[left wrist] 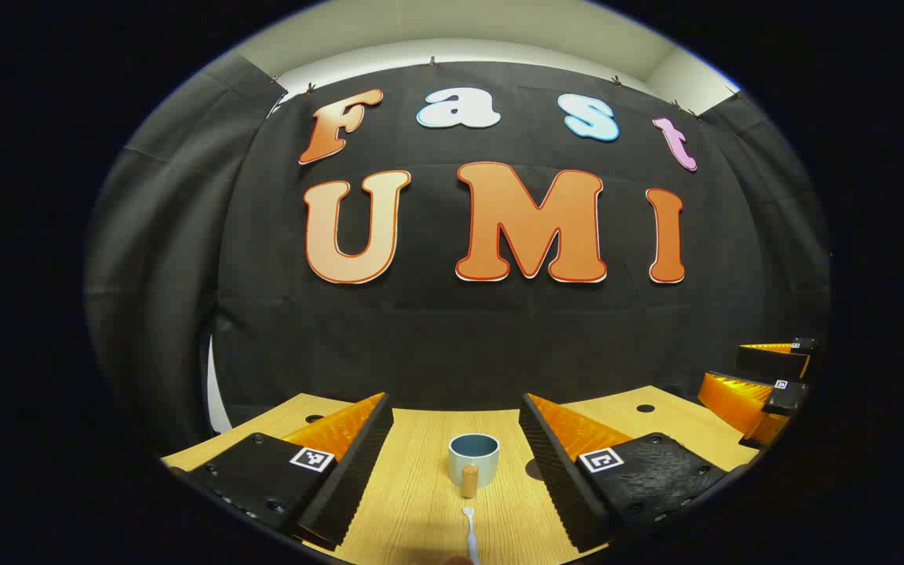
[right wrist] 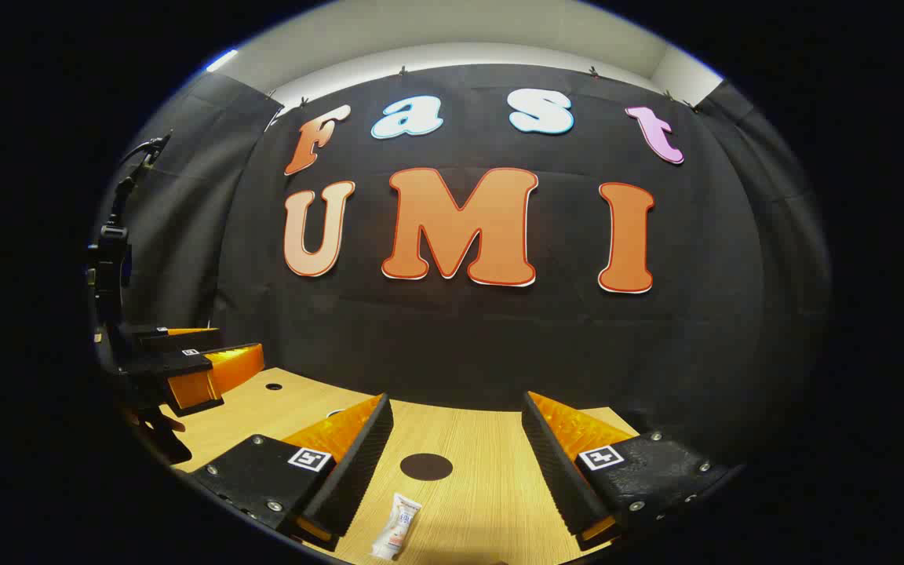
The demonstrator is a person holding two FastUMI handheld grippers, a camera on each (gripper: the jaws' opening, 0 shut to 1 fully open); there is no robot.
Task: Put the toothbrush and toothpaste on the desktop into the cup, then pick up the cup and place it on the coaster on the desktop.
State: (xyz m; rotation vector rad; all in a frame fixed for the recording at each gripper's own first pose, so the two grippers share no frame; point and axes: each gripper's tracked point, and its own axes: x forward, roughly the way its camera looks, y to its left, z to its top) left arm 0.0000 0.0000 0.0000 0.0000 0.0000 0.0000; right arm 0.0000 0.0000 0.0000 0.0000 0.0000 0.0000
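- Toothbrush [left wrist: 469,535] lies flat on the wooden desktop [left wrist: 413,486], its head pointing toward the cup [left wrist: 473,459] and its long axis running straight away from you, centred between your left gripper [left wrist: 456,463] fingers; the handle end is cut off at the bottom of the left gripper view.
- It looks thin and white with a small rounded head, so expect a narrow target lying low on the wood.
- Cup stands upright just beyond the toothbrush head, pale outside, blue-grey inside, with a short wooden handle facing you.
- Toothpaste [right wrist: 397,526] is a small white tube lying low between your right gripper [right wrist: 456,463] fingers, cap end nearer you, slightly slanted.
- Coaster [right wrist: 426,467], a dark round disc, sits just beyond the tube.
- Both claws are spread wide and hold nothing.
- Judging by position, your left hand is nearer the brush, your right nearer the tube.
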